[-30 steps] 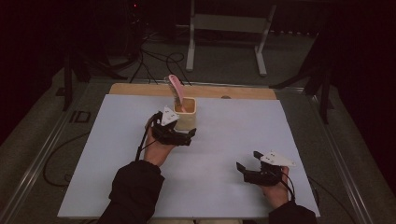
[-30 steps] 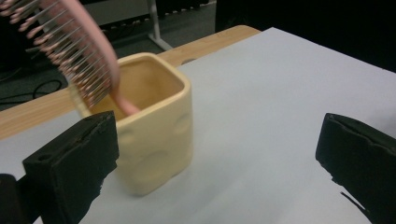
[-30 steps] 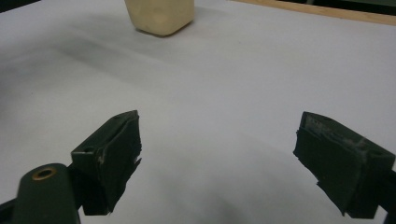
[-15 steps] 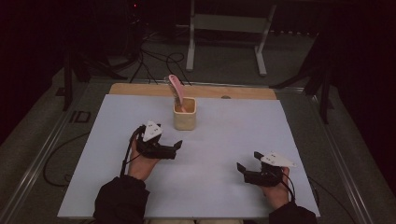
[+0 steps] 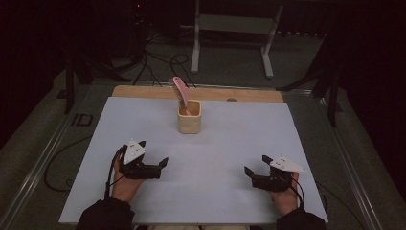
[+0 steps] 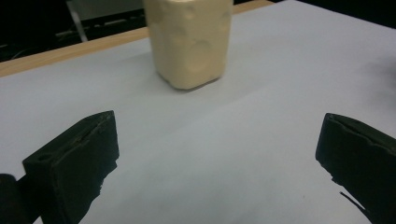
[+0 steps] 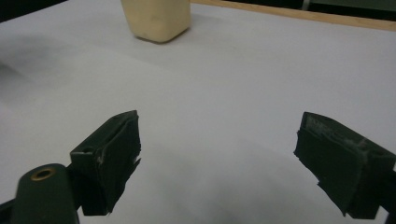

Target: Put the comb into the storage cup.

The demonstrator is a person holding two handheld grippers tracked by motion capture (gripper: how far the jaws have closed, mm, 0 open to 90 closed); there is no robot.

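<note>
One white table (image 5: 215, 158) carries everything. Left tool (image 5: 155, 167) and right tool (image 5: 256, 173), jaws wide and empty, rest low at its near edge, hands behind. Cream cup (image 5: 189, 117) stands upright well beyond both, toward the far side; pink spatula (image 5: 180, 92) inside leans far-left, handle up.

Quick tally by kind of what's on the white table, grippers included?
Cream cup: 1
Pink utensil, standing in the cup: 1
Handheld grippers, left gripper and right gripper: 2
Total: 4
</note>
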